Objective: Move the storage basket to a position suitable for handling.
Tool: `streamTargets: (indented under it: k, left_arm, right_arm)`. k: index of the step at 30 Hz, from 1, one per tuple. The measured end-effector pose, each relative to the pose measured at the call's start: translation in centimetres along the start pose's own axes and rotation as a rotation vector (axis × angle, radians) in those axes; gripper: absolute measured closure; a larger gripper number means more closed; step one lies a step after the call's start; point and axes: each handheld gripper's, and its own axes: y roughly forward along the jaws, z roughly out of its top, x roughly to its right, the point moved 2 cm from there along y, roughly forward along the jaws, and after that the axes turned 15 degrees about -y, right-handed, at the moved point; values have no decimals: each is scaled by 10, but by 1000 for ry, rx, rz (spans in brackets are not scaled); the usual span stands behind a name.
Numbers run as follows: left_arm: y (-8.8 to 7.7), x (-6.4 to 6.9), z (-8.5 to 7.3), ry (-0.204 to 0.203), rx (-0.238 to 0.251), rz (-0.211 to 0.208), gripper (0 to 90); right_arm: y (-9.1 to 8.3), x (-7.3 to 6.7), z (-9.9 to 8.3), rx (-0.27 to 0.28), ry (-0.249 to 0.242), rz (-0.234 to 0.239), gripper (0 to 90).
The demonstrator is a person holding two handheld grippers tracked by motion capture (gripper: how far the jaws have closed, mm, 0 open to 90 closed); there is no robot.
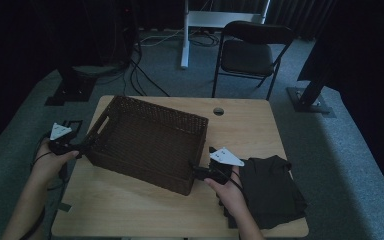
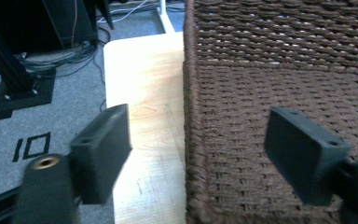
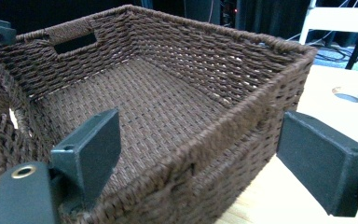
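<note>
On the table [image 1: 145, 210]: a light wooden top carries everything; a round cable hole [image 1: 218, 111] sits near its far edge
Wicker basket [image 1: 147, 142]: dark brown, woven, rectangular and empty, lying askew across the left half of the table, one short end at the left edge, the near right corner about mid-table; a handle slot shows in the far short wall in the right gripper view
Dark cloth [image 1: 270, 190]: folded black fabric at the near right corner of the table, just beside the right hand, apart from the basket
Left gripper [image 2: 198, 156]: jaws spread wide, nothing between the pads; they straddle the basket's outer corner, one jaw over bare table, the other in front of the woven wall; in the high view it sits at the basket's left short end [image 1: 72, 146]
Right gripper [image 3: 200, 165]: jaws likewise parted and holding nothing, set either side of the near right rim, one inside over the basket floor, one outside over the table; seen from above at that corner [image 1: 202, 172]
Step in hand: by my reading, both grippers are lining up on opposite ends of the basket to take hold of it; no grip is made yet
Next move: each gripper would need to slide on so the wall sits squarely between its pads, then close; the weave is thick and may flex, so a firm, even pinch on both ends looks needed before any lift or shift
Behind the table: a folding chair [image 1: 250, 52] on grey carpet
</note>
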Motion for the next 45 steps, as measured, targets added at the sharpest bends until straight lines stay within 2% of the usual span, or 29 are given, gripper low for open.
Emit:
streamTargets:
  k: [4, 6, 7, 10, 12, 14, 16, 18, 19, 20, 21, 24, 25, 29, 30, 31, 35, 38, 41, 45]
  left_arm:
    - [5, -3, -1, -19, 11, 18, 398]
    - [9, -6, -3, -24, 7, 33, 429]
    - [10, -6, -4, -29, 5, 30, 488]
    - [11, -5, -6, -34, -9, 17, 559]
    - [13, -4, -9, -23, -35, 15, 622]
    - [14, -2, -10, -45, -34, 4, 676]
    - [14, -2, -11, -50, -32, 12, 709]
    - [14, 0, -11, -65, -35, 11, 769]
    - [14, 0, -12, -54, -38, 15, 787]
    - [14, 0, -12, -54, -38, 15, 795]
    - [13, 1, -12, -41, -50, 17, 798]
    - [12, 1, -12, -53, -57, 14, 805]
    - [10, 2, -12, -67, -60, 11, 806]
    - [9, 2, -14, -74, -58, 8, 807]
    - [9, 3, -15, -64, -53, 8, 807]
    - [8, 3, -16, -61, -49, 11, 807]
    - [5, 6, -18, -79, -54, 9, 810]
    - [1, 9, -20, -96, -66, 9, 811]
    - [-3, 12, -24, -87, -49, 16, 810]
    - [-7, 15, -30, -131, -29, 13, 811]
  right_arm:
    - [4, -6, 0, -6, -1, 4, 138]
    - [8, -12, -1, -22, -24, -6, 138]
    - [8, -13, -2, -26, -28, -11, 138]
    - [9, -15, -4, -39, -36, -22, 151]
    - [10, -17, -8, -56, -29, -34, 154]
    - [11, -17, -10, -55, 0, -34, 163]
    - [11, -17, -10, -56, 5, -33, 165]
    - [11, -18, -9, -68, 0, -37, 218]
    - [12, -19, -9, -79, 13, -32, 244]
    - [12, -19, -9, -79, 13, -32, 244]
    - [14, -22, -9, -97, -12, -56, 275]
    - [15, -23, -9, -105, -4, -65, 326]
    - [16, -24, -8, -113, 4, -68, 376]
    - [17, -26, -7, -121, -3, -95, 427]
    - [16, -26, -6, -119, -8, -106, 444]
    - [17, -27, -7, -127, 20, -109, 453]
    - [17, -24, -7, -129, 51, -125, 512]
    - [17, -22, -7, -131, 56, -145, 551]
    - [17, -19, -7, -134, 56, -155, 579]
    - [17, -15, -7, -139, 53, -151, 591]
